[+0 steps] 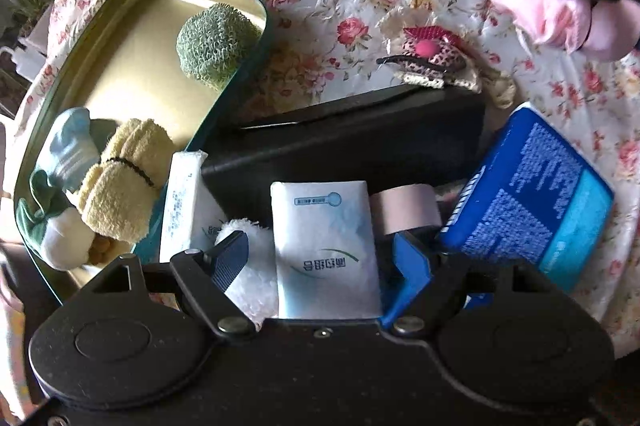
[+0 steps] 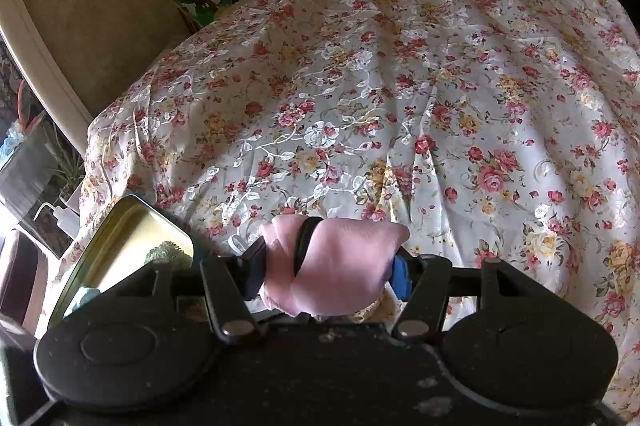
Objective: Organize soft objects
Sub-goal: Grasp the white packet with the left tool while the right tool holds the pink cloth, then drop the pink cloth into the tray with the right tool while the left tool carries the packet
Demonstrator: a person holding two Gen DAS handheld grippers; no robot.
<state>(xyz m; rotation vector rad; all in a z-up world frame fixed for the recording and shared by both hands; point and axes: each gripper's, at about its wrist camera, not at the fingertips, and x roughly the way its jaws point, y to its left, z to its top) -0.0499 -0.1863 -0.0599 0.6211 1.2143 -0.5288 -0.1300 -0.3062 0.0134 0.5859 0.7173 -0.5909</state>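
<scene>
My left gripper (image 1: pixel 320 246) points down, open, with a white tissue pack (image 1: pixel 326 218) between its blue fingers (image 1: pixel 230 260); the pads stand clear of the pack. A white fluffy thing (image 1: pixel 252 278) lies beside the left finger. The teal tin (image 1: pixel 120 66) to the left holds a green scrub ball (image 1: pixel 216 42), a yellow towel roll (image 1: pixel 124 178) and rolled socks (image 1: pixel 68 146). My right gripper (image 2: pixel 328 266) is shut on a pink cloth bundle (image 2: pixel 344 266) tied with a black band, above the flowered cloth. In the left wrist view that bundle (image 1: pixel 560 18) hangs at the top right.
A black box (image 1: pixel 352 138) lies behind the pack, with a beige roll (image 1: pixel 404 206), a blue packet (image 1: pixel 532 198) and a second white pack (image 1: pixel 184 194) around it. A leopard-print hair clip (image 1: pixel 428 54) rests on the flowered cloth (image 2: pixel 400 106). The tin (image 2: pixel 132 242) shows at lower left.
</scene>
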